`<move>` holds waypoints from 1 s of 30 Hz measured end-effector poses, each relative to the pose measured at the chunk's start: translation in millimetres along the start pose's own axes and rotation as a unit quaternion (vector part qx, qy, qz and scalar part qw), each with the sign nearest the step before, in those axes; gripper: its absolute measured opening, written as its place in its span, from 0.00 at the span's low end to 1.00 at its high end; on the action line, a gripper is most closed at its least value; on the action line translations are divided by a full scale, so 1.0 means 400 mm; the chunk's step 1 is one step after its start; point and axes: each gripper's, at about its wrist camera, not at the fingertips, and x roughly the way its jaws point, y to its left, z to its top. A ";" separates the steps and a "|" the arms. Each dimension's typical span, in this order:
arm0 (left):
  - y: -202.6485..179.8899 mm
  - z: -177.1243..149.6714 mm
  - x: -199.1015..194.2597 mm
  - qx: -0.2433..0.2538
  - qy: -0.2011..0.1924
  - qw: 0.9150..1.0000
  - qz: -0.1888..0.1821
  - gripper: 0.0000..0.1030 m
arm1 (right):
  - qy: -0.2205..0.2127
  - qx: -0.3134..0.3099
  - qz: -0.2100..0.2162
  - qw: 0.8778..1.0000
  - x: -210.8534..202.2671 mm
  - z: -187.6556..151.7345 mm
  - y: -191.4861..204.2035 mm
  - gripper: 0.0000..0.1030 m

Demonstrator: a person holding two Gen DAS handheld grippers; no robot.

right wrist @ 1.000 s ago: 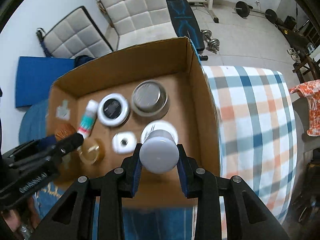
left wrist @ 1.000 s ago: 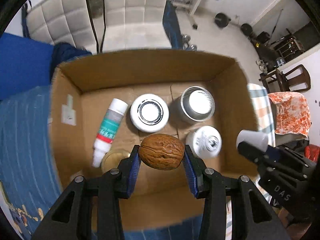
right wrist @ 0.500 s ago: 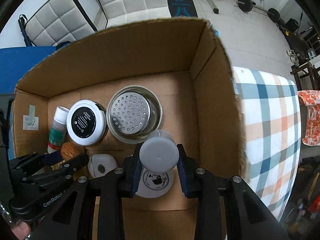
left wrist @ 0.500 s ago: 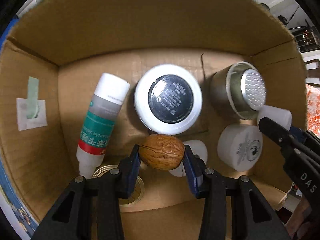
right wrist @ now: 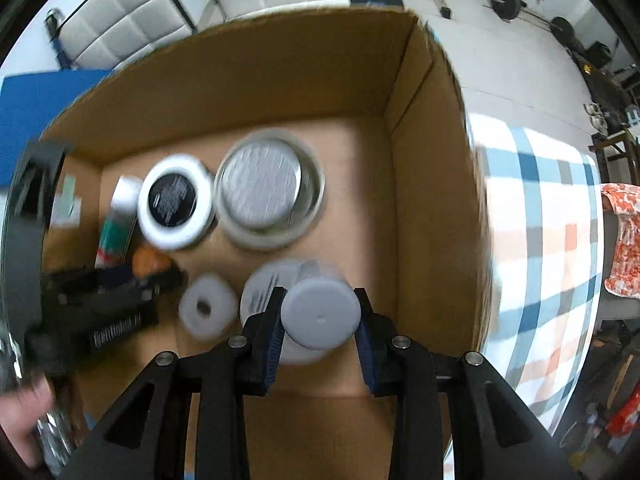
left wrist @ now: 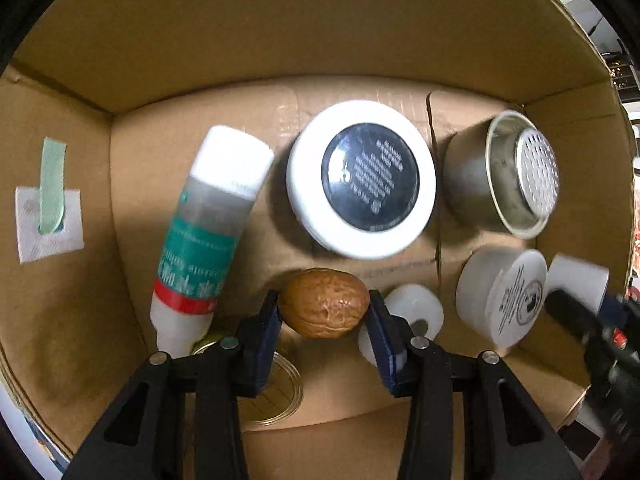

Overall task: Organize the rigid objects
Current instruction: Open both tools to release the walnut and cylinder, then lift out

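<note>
In the right wrist view motion blur smears the left gripper (right wrist: 120, 300) by the cardboard box's (right wrist: 432, 208) left wall, so its jaws cannot be read there, and the walnut (right wrist: 149, 261) shows only as an orange-brown patch. The bottle's (right wrist: 116, 224) label is unreadable. The grey cap (right wrist: 320, 314) hides most of the white jar (right wrist: 264, 284) beneath it. In the left wrist view, the left gripper's fingers (left wrist: 260, 340) cover part of the gold lid (left wrist: 276, 400), and the right gripper (left wrist: 592, 320) is cut off at the right edge.

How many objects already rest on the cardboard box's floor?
6: bottle left, black-topped jar, steel cup, printed white tub, small white piece, gold lid. Others may be hidden.
</note>
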 end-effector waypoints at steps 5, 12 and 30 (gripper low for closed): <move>0.002 -0.025 0.015 0.000 0.016 1.000 0.004 0.49 | 0.028 -0.021 0.009 0.999 0.021 -0.077 0.016 0.34; 0.024 -0.039 0.015 -0.025 0.014 1.000 -0.002 0.69 | 0.074 -0.039 0.011 0.996 0.080 -0.124 0.039 0.34; 0.092 -0.088 -0.078 -0.043 -0.022 0.999 -0.001 0.81 | 0.083 -0.026 -0.035 0.996 0.170 -0.090 0.111 0.34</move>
